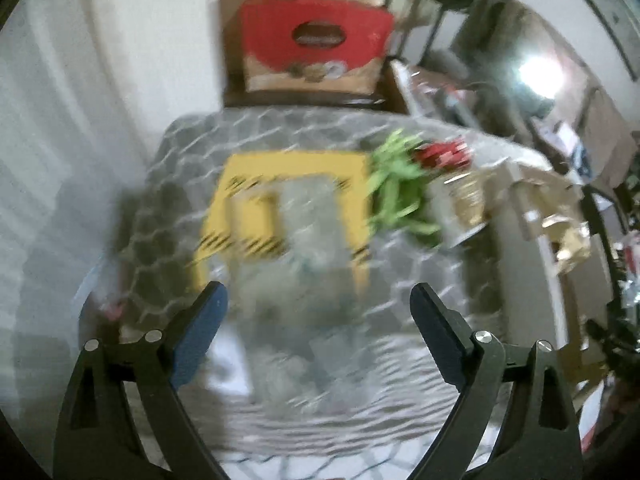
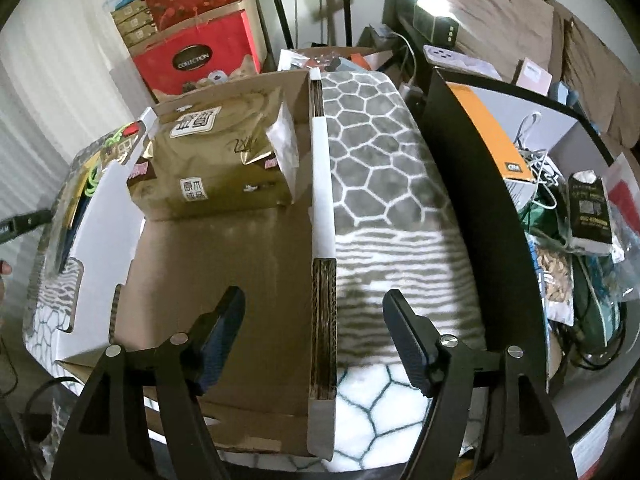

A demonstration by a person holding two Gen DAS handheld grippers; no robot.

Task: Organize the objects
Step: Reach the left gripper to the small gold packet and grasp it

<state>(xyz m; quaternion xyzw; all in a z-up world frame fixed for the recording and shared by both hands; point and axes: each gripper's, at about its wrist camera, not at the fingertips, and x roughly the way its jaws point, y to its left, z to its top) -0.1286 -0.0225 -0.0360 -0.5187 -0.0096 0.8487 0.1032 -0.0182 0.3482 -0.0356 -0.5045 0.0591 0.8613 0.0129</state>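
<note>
The left wrist view is blurred. A yellow card package (image 1: 288, 208) with black stripes and a clear blister lies on the grey patterned blanket (image 1: 420, 280). Beside it on the right are a green item (image 1: 396, 184), a red item (image 1: 444, 154) and a gold pack (image 1: 468, 200). My left gripper (image 1: 320, 296) hangs open above the near end of the yellow package, nothing between its fingers. In the right wrist view an open cardboard box (image 2: 224, 280) holds a gold tissue pack (image 2: 212, 164) at its far end. My right gripper (image 2: 316, 298) is open, straddling the box's right wall without touching it.
Red gift boxes (image 2: 196, 56) are stacked against the back wall. A black-edged bin (image 2: 460, 184) at the right holds cables, packets and an orange box. The blanket (image 2: 372, 152) runs between box and bin. A person's fingertip (image 2: 4, 268) shows at the left edge.
</note>
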